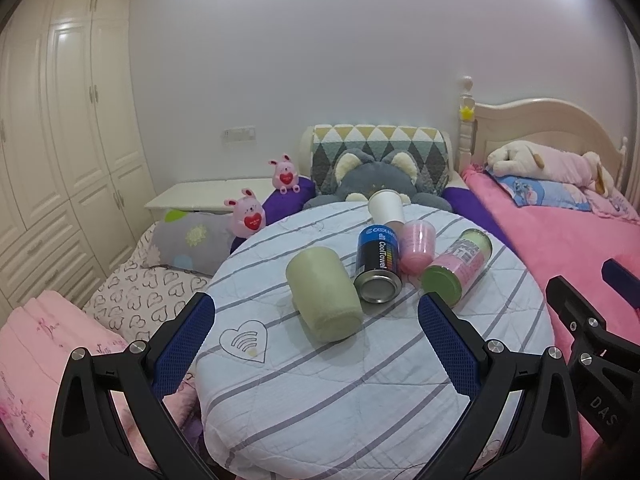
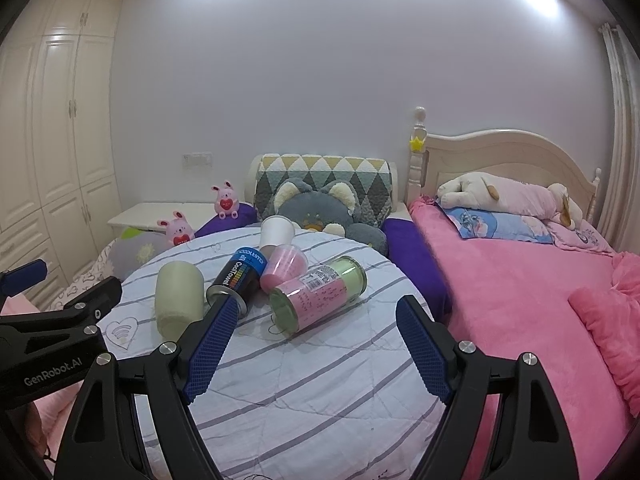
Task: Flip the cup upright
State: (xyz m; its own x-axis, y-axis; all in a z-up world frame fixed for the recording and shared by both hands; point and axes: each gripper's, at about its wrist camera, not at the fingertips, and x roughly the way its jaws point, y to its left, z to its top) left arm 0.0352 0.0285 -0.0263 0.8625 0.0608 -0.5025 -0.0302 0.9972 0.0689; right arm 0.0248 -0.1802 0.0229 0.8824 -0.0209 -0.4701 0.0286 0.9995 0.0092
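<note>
On the round table under a striped quilted cloth (image 1: 360, 380), the pale green matte cup (image 1: 325, 295) lies on its side, just beside a blue-black metal can (image 1: 378, 266). I hold my left gripper (image 1: 316, 344) wide open short of the cup, and my right gripper (image 2: 316, 352) wide open, empty, facing a pink-labelled glass jar (image 2: 318, 294).

Cups (image 1: 324, 294) on table (image 1: 320, 392), bed (image 1: 560, 248) right.

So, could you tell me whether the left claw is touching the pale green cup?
Apart. In the left wrist view the left claw stands open, and striped cloth shows between each blue finger and the pale green cup lying on its side.
</note>
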